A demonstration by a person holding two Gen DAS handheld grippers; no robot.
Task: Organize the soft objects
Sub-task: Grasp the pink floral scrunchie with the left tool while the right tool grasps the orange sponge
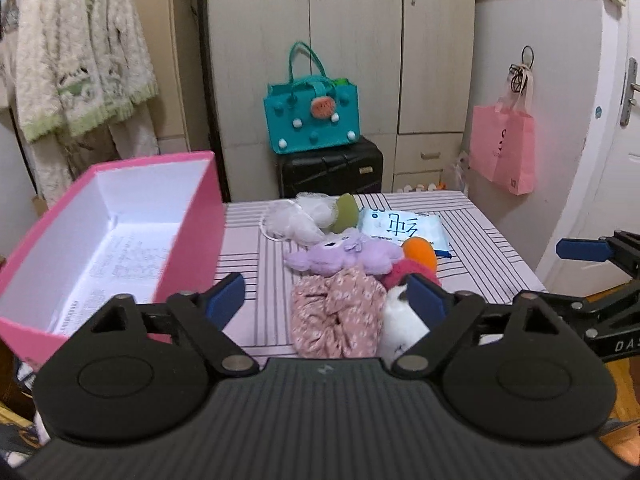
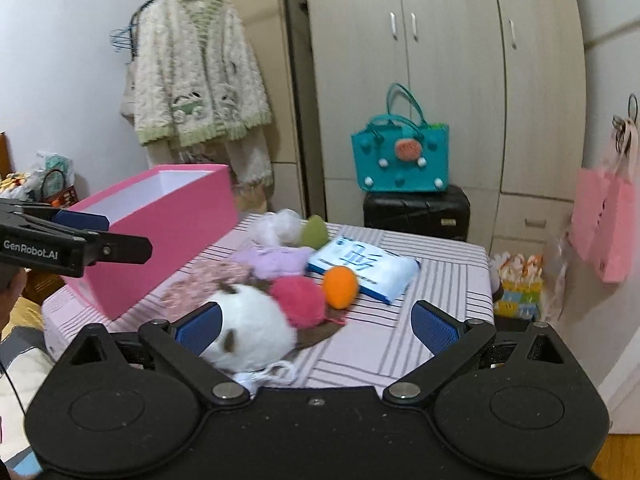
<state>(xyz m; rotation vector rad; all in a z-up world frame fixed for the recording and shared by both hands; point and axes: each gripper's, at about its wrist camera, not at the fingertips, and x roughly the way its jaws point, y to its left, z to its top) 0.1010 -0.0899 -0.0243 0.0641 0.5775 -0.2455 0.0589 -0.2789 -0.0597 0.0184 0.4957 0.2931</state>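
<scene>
A pile of soft objects lies on the striped table (image 1: 472, 240): a pink floral scrunchie (image 1: 334, 314), a white plush (image 1: 400, 328), a purple plush (image 1: 344, 256), a magenta fluffy ball (image 1: 406, 272), an orange ball (image 1: 420, 252), a green ball (image 1: 346, 212), white mesh (image 1: 300, 216) and a tissue pack (image 1: 404, 226). An open pink box (image 1: 120, 236) stands at the left. My left gripper (image 1: 328, 300) is open and empty, in front of the scrunchie. My right gripper (image 2: 316, 326) is open and empty, its left finger beside the white plush (image 2: 248, 332).
A teal felt bag (image 1: 314, 116) sits on a black suitcase (image 1: 330, 170) behind the table, before a wardrobe. A fluffy cardigan (image 1: 76, 64) hangs at the left. A pink bag (image 1: 504, 148) hangs on the right wall. The right gripper also shows at the right edge (image 1: 592, 250).
</scene>
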